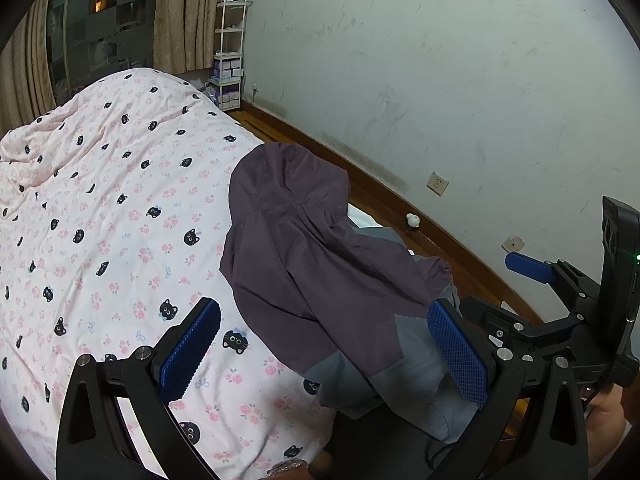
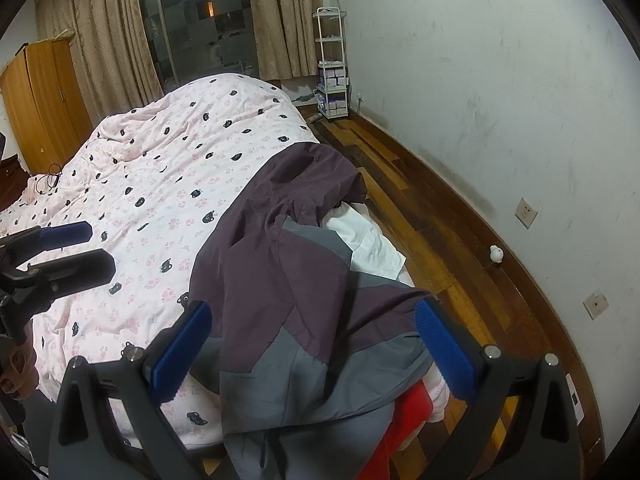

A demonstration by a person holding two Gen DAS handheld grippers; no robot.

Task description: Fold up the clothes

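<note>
A purple and grey jacket [image 1: 320,264] lies crumpled along the right edge of the bed, its grey lower part hanging over the near corner. In the left wrist view my left gripper [image 1: 322,306] is open, its blue pads [image 1: 192,348] straddling the jacket's near left part just above the quilt. My right gripper [image 2: 313,307] is open too, its fingers spread on either side of the jacket [image 2: 288,248] above the grey hem. Each gripper shows in the other's view: right gripper [image 1: 488,282] at the right, left gripper [image 2: 100,247] at the left. Neither holds cloth.
The bed carries a pink quilt with black cat faces [image 1: 120,200]. A white garment [image 2: 368,244] and something red [image 2: 408,412] lie under the jacket. Right of the bed are a wooden floor [image 2: 420,208], the wall, a white shelf cart [image 2: 332,64], and a wardrobe [image 2: 36,100] far left.
</note>
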